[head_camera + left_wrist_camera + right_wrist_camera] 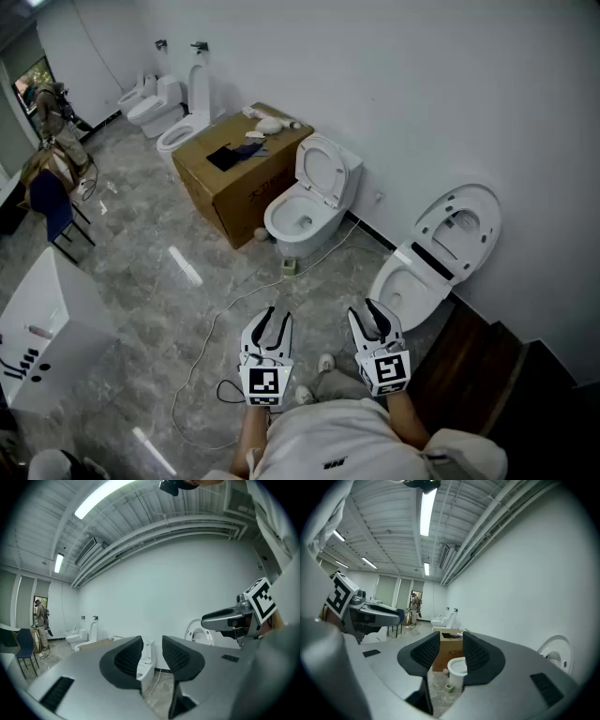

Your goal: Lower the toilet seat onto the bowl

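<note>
Claws first, both close in front of the person's body and well short of any toilet. The left claw [272,321] and the right claw [374,315] each have their jaws a narrow gap apart with nothing between them, so neither has hold of anything. Just past them a pale cable [208,330] snakes over the grey floor [141,272]. On the right claw's side stands the nearest toilet [405,292], its lid [457,228] tipped back toward the wall. Further on, lined up between the jaws in both gripper views, is a second toilet whose toilet seat [322,172] stands upright over the open bowl [298,221]. That one looks the likelier target, though I cannot say for certain which of the two is meant. Behind it sits a cardboard box [239,178], and more toilets [155,108] line the far wall. As I judge it, the task has not begun: no seat is touched and none lies on its bowl. What is left is to close in, catch the raised seat's edge and ease it down onto the rim.
</note>
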Motion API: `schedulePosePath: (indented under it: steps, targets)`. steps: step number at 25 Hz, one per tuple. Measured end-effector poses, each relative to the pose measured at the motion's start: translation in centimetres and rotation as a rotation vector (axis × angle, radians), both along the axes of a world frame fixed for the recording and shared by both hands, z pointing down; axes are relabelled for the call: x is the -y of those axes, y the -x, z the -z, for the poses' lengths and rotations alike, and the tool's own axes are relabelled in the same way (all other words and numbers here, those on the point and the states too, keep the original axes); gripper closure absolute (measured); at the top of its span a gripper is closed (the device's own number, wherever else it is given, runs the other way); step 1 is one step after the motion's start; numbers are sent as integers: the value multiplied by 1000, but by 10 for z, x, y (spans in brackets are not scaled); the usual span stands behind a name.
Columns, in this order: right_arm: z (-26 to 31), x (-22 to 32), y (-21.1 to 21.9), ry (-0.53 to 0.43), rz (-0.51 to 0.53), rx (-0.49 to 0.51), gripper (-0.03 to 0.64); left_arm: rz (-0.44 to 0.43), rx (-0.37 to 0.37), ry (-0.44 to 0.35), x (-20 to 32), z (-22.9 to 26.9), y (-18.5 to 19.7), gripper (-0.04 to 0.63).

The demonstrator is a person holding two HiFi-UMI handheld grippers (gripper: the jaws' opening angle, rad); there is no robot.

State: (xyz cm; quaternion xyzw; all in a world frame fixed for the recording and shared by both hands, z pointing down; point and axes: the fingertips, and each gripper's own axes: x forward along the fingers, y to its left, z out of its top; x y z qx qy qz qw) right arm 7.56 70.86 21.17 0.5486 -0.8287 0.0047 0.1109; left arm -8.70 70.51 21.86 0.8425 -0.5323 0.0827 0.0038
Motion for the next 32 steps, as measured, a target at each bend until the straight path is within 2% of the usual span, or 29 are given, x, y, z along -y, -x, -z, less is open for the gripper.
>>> schedulePosePath:
  steps: [5, 12, 16, 21, 32]
  targets:
    - [-4, 15, 21, -16, 0, 15, 468, -2, 9, -12, 18, -2, 15, 443]
    - [-18, 55, 31, -7, 16, 3, 468, -10, 29, -9, 59, -12, 15, 433]
    - [-25, 96, 29, 4, 18, -5, 468, -9, 23, -4, 97, -18, 13, 433]
    - [-30, 152, 23, 21, 14, -4, 468, 2, 51, 25, 152, -26, 12, 433]
    - [-32, 264, 3, 40, 40, -15, 468, 40, 48, 23, 259, -17, -1, 433]
